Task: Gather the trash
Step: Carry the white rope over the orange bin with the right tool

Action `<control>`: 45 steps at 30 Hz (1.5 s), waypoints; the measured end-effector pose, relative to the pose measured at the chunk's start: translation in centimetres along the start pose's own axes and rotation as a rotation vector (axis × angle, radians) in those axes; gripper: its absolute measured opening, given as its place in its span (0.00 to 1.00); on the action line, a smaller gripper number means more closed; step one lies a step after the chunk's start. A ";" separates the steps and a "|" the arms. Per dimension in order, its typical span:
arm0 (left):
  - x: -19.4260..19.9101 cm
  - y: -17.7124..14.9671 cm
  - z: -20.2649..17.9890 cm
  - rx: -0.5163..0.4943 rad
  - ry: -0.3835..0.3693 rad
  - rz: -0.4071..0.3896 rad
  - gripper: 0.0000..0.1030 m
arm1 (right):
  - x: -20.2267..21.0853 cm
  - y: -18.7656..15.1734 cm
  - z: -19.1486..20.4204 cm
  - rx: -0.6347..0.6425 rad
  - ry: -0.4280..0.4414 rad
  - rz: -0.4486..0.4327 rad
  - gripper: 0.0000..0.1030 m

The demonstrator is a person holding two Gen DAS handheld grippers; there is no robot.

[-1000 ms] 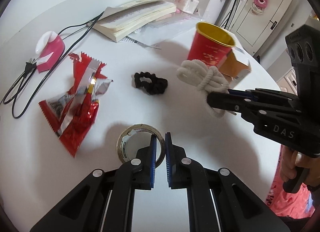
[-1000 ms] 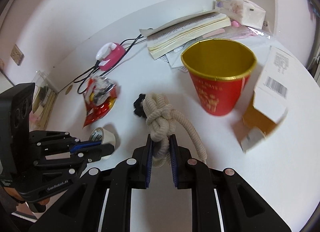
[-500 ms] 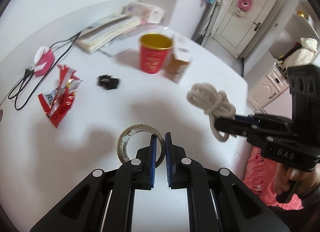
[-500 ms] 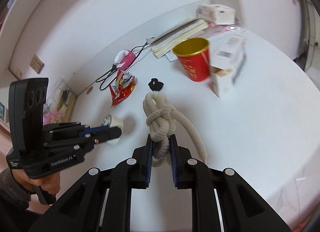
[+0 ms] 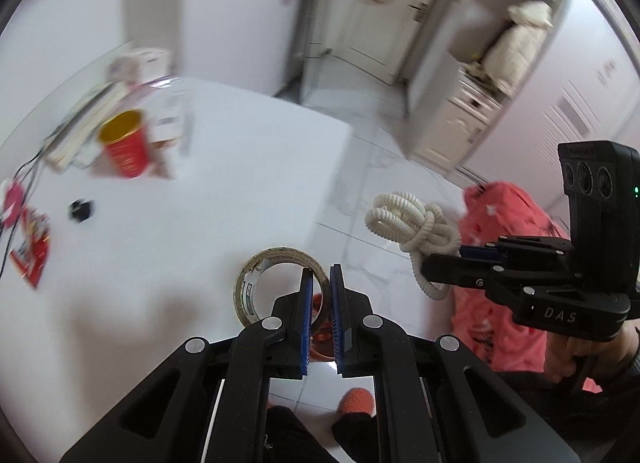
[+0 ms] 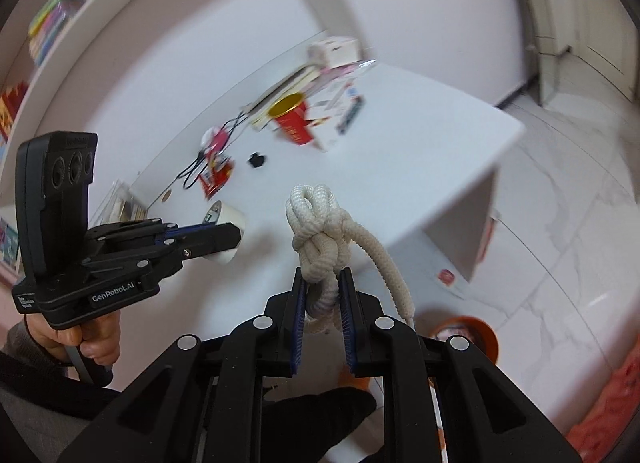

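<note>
1. Standing on the white table (image 5: 224,183), the red paper cup (image 5: 124,149) has a gold-lined inside; its contents cannot be made out through the blur.
2. Below the right gripper, an orange round bin (image 6: 472,337) sits on the marbled floor (image 6: 560,223); pale scraps seem to lie inside, too blurred to name.
3. The left gripper (image 5: 320,283) pinches the wall of a tape roll (image 5: 276,283), its blue pads closed on the ring's right side, one pad inside the hoop and one outside.
4. The roll is a thin hoop, nearly used up, tan with a whitish core, held in the air above the table's near edge.
5. The right gripper (image 6: 322,287) clamps a knotted rope (image 6: 320,231) between its blue pads; the knot bulges above the fingertips and a loose tail curves down to the right.
6. The rope is cream, thick and braided.
7. Red snack wrappers (image 5: 30,259), crinkled and shiny, and a small black scrunchie (image 5: 80,209) lie on the table, well apart from both grippers.
</note>
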State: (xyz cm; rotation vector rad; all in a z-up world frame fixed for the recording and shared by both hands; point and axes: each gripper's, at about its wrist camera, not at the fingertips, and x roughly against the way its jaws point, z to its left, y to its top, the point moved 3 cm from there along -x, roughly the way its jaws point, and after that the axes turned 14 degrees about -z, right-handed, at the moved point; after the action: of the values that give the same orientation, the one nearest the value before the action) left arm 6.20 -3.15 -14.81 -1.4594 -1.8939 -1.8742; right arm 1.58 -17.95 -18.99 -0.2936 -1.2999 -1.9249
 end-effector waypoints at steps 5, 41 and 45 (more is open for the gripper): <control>-1.8 0.5 -4.1 -0.074 -0.087 0.016 0.10 | 4.4 -1.0 -2.6 -0.048 -0.053 -0.057 0.16; -21.9 -8.1 -8.1 -0.116 -0.368 0.436 0.10 | -1.9 -12.3 -19.1 -0.448 -0.216 0.057 0.16; -25.0 -10.3 -7.1 -0.107 -0.366 0.478 0.10 | -4.8 -14.5 -21.5 -0.481 -0.233 0.084 0.16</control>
State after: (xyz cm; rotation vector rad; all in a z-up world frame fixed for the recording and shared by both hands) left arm 8.98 -20.06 -36.92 -2.1760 -1.3884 -1.5824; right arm -0.72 -31.78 -41.36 -0.8199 -0.9269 -2.1595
